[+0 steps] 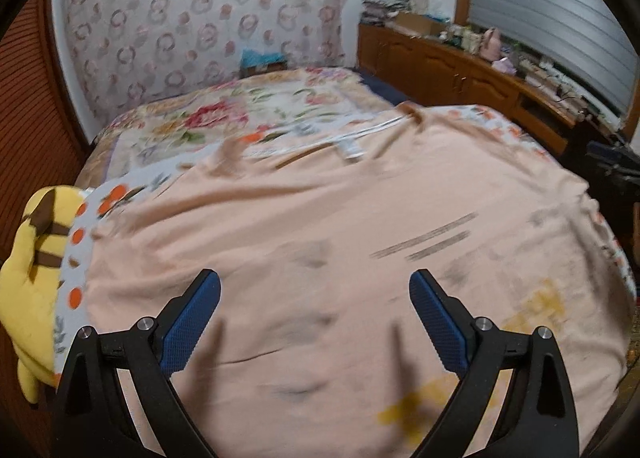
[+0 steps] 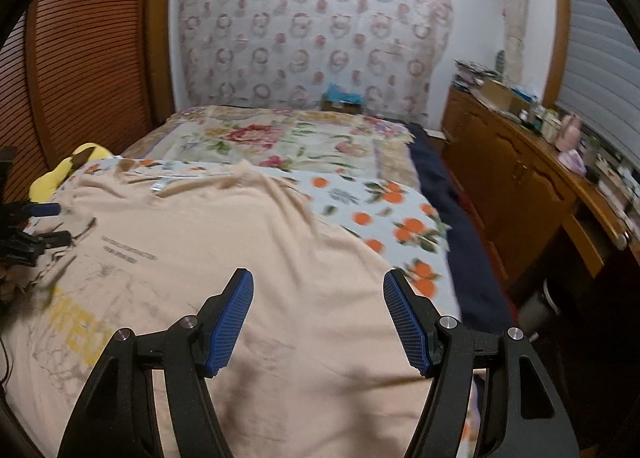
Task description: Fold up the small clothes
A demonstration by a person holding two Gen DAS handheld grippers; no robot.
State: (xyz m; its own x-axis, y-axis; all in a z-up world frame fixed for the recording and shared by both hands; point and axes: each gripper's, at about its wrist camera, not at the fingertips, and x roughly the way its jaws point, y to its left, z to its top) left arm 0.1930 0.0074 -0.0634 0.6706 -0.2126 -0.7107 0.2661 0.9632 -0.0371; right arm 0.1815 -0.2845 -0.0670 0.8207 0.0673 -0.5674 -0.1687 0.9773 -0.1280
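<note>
A bedroom in a home: a bed (image 2: 280, 138) with a flowered blanket fills the middle, a patterned cloth (image 2: 312, 26) hangs on the far wall, and a cluttered wooden cabinet (image 2: 512, 170) runs along the right under a shuttered window (image 2: 600, 58).

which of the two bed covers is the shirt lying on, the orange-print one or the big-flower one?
The orange-print sheet. The peach shirt lies spread on it; the flowered blanket lies farther back, toward the wall.

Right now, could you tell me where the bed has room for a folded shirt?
Free: the floral blanket beyond the peach T-shirt, and the orange-print sheet to its right. Crowded: the yellow plush toy at the left edge, and the cluttered wooden sideboard.
</note>
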